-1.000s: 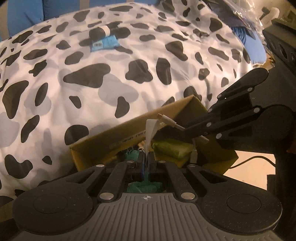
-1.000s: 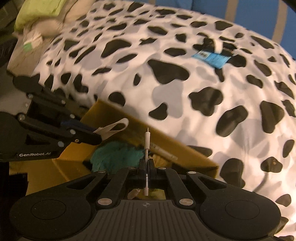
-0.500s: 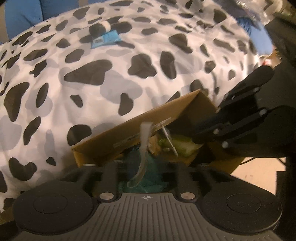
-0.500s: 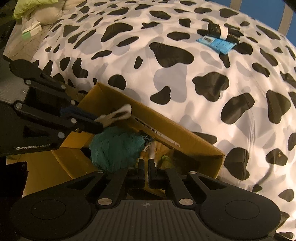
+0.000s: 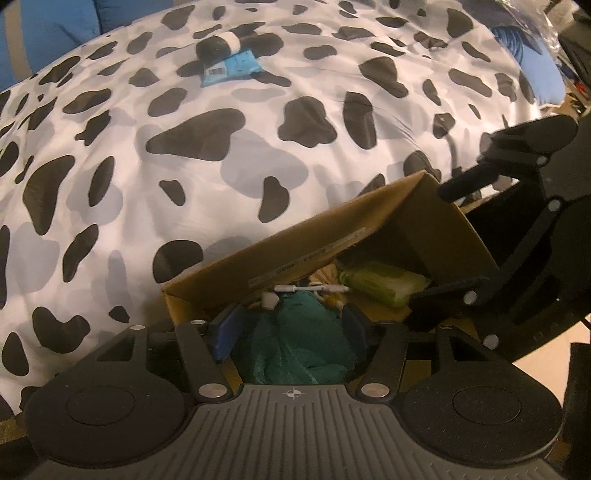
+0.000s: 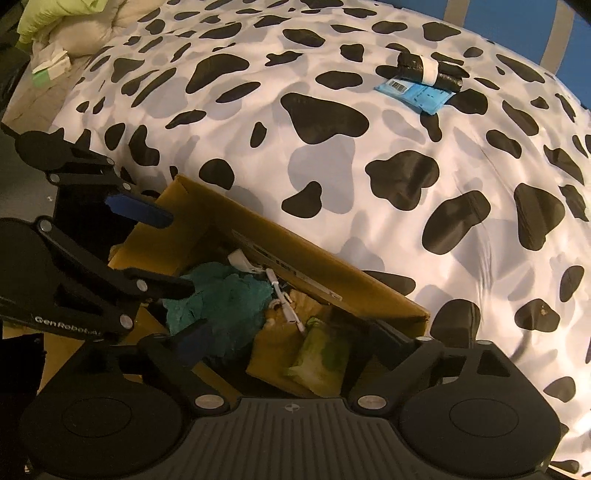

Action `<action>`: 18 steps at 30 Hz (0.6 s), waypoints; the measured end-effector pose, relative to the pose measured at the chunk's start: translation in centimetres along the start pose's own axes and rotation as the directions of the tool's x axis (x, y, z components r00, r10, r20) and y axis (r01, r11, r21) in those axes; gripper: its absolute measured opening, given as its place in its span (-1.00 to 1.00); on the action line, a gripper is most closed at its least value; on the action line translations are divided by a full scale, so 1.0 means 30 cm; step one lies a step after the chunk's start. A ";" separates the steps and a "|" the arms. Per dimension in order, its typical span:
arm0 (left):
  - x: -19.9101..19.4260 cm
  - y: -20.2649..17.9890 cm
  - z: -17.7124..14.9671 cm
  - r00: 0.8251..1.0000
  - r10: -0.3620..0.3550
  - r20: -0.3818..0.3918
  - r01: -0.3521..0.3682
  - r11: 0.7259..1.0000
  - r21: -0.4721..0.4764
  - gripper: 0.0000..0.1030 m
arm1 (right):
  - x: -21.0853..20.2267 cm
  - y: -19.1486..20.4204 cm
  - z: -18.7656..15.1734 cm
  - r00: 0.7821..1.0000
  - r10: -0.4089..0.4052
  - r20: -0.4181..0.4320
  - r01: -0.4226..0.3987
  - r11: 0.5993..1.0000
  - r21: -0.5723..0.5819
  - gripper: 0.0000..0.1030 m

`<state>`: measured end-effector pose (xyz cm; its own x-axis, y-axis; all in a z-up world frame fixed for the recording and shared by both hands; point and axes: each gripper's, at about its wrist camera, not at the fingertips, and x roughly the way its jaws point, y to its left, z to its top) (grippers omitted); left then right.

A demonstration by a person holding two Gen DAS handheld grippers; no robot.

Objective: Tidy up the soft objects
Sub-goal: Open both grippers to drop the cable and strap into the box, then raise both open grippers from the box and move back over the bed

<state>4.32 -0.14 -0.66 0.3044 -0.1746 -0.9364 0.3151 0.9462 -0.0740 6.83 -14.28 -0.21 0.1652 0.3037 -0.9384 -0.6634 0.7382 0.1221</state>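
Both jaws are opening and grip nothing: the left hand-held gripper [image 5: 288, 325] over the teal cloth [image 5: 299, 343] in the cardboard box [image 5: 295, 251]; the right hand-held gripper [image 6: 291, 336] spread wide above it.

box floor [image 6: 273, 354]: lying mostly covered by the teal cloth [image 6: 221, 302] and green pack [image 6: 321, 354]
barcode on the blue packet [image 6: 413, 94]: reading too small
bed [image 5: 221, 155]: running off both pictures' edges

Bedroom: cow-print duvet [image 6: 369, 155], pillows [image 6: 74, 22]
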 end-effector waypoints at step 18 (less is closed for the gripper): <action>-0.029 0.067 0.022 0.988 0.131 0.077 -0.122 0.987 -0.107 0.41 | -0.016 -0.056 0.013 0.997 -0.079 0.024 0.076 0.993 0.090 0.99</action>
<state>5.27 1.75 0.24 0.4112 -0.0695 -0.9089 0.1776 0.9841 0.0051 8.16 -15.43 0.18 0.2342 0.2589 -0.9371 -0.5802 0.8107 0.0790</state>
